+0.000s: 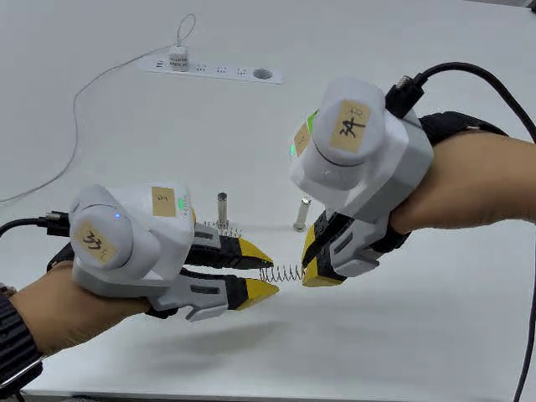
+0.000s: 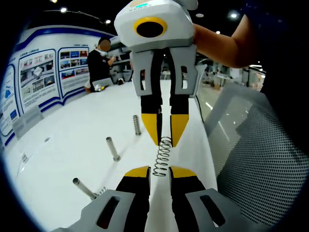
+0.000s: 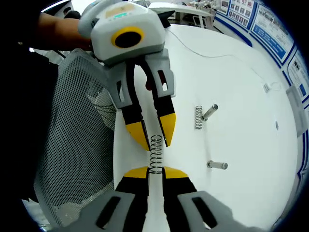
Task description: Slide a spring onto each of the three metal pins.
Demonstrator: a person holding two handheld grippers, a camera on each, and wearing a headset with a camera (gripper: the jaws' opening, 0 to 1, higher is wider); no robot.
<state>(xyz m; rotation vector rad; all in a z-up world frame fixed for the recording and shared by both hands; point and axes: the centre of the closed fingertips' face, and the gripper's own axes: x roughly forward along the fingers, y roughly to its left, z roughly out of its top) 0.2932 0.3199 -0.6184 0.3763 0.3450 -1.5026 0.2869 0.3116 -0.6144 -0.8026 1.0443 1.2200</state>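
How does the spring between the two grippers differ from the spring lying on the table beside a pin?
The held spring hangs above the table, while the loose spring lies on it beside a pin. The held spring is pinched at both ends, by the left gripper and right gripper; the loose spring is ungripped. Both are thin metal coils.

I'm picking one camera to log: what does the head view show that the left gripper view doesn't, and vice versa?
Head view: a white power strip and its plug. Left gripper view: a grey mesh chair back, blue-edged wall posters and a standing person. Both: the left claw and right claw each gripping an end of the metal coil spring, plus grey metal pins, two in the head view, three in the other.
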